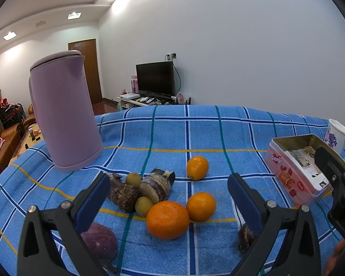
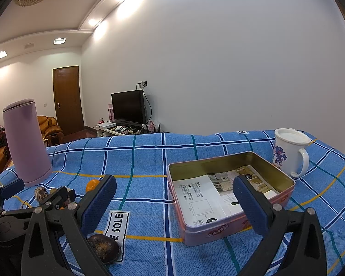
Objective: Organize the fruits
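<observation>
I have both sets of jaws spread wide and empty: the left gripper (image 1: 168,197) hangs over the fruit pile on the blue checked cloth (image 1: 218,133) covering the bench, and the right gripper (image 2: 174,197) faces the open pink rectangular tin (image 2: 218,234), which holds only a printed paper sheet (image 2: 202,197). No fruit is in the tin yet, so I judge the sorting barely begun. Between my left jaws sit a large round orange (image 1: 167,220) touching a smaller orange (image 1: 201,206), with a third orange (image 1: 197,167) apart behind them; just left are two small yellow-green round fruits (image 1: 144,205) pressed against dark brown scaly fruits (image 1: 126,196), and a purple round fruit (image 1: 100,241) lies under my left finger. My worry is that closing on the large orange will nudge its neighbour and send it rolling across the cloth, since they touch. Round, smooth skins may also squirt out of flat pads if I grip off-centre. The tall lilac kettle (image 1: 62,115) stands near the pile, and a wide swing could knock it. A dark brown round fruit (image 2: 103,248) beside my right jaws could be clipped when I move.
</observation>
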A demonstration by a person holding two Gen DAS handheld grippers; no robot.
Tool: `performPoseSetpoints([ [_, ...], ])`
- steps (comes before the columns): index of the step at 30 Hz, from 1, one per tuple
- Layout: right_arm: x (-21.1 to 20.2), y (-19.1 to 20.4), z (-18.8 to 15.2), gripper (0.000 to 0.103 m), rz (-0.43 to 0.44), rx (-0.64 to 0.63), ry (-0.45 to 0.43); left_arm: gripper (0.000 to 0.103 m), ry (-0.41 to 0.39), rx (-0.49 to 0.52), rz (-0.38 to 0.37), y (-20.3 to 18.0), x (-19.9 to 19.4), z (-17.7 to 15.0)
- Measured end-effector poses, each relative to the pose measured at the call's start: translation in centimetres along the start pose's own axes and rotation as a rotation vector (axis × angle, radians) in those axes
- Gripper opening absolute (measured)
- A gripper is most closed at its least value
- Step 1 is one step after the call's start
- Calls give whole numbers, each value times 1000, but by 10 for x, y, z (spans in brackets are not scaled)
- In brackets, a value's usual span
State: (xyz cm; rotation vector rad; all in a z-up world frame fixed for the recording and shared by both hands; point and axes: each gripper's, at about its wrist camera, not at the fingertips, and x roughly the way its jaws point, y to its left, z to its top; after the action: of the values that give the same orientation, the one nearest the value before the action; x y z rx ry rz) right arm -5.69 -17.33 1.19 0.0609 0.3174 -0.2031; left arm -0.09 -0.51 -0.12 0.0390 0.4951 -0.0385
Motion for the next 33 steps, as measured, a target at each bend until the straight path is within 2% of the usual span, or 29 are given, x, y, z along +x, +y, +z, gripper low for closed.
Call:
performPoseSetpoints([
  [26, -1, 0, 0, 102, 17, 1, 3, 103, 9, -10, -6, 2, 0, -1],
  [33, -3, 2, 1, 102, 28, -8, 0, 103, 30, -30, 16, 7, 2, -2],
])
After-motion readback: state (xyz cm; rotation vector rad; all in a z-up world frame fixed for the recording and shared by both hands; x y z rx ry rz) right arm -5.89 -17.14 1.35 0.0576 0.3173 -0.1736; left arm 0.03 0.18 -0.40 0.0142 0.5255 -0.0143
